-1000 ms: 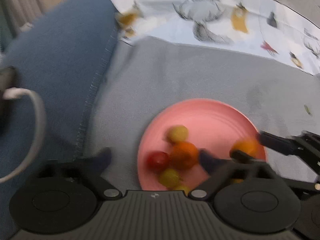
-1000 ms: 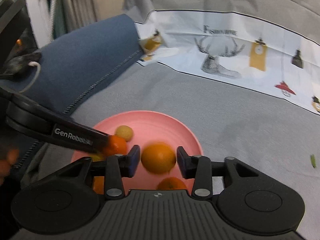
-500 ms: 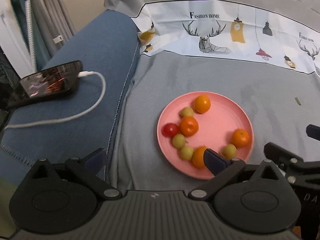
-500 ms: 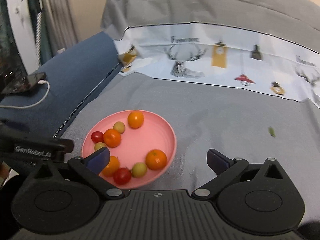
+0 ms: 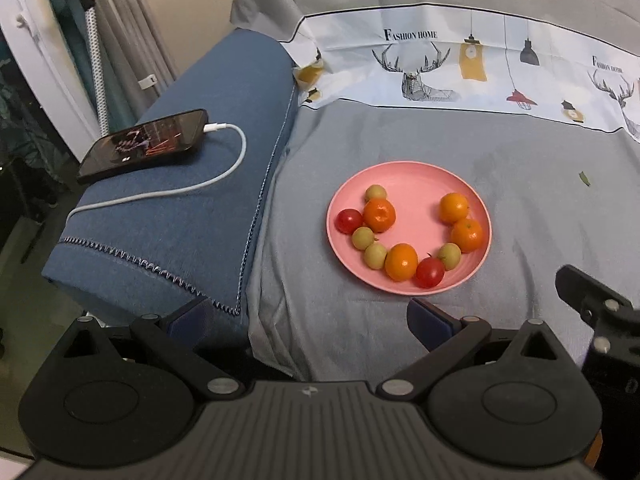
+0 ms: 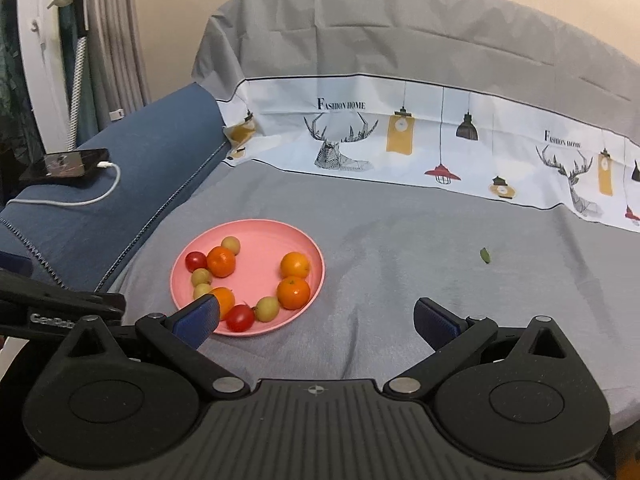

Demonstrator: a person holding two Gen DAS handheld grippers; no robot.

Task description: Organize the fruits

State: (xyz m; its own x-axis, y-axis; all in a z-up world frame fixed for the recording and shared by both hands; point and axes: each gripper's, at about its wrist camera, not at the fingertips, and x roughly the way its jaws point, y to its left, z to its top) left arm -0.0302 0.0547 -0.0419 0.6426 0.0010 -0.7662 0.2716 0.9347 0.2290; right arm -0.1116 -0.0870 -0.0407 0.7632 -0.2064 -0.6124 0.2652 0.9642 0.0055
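A pink plate [image 5: 412, 176] lies on the grey sofa cover and holds several fruits: oranges [image 5: 453, 207], red tomatoes [image 5: 348, 220] and small yellow-green fruits [image 5: 375, 192]. It also shows in the right wrist view [image 6: 264, 230]. My left gripper [image 5: 308, 320] is open and empty, held back from the plate's near edge. My right gripper [image 6: 316, 318] is open and empty, to the right of the plate and short of it; its left finger [image 6: 196, 316] overlaps the plate's near rim in the view.
A phone [image 5: 144, 144] on a white charging cable [image 5: 192, 188] rests on the blue armrest at left. A small green scrap [image 6: 485, 255] lies on the cover at right. A printed white cloth [image 6: 400, 148] runs along the sofa back.
Both grippers have pulled back and up from the plate. The right gripper let go of an orange and opened wide. The fruits now lie in a curve on the plate.
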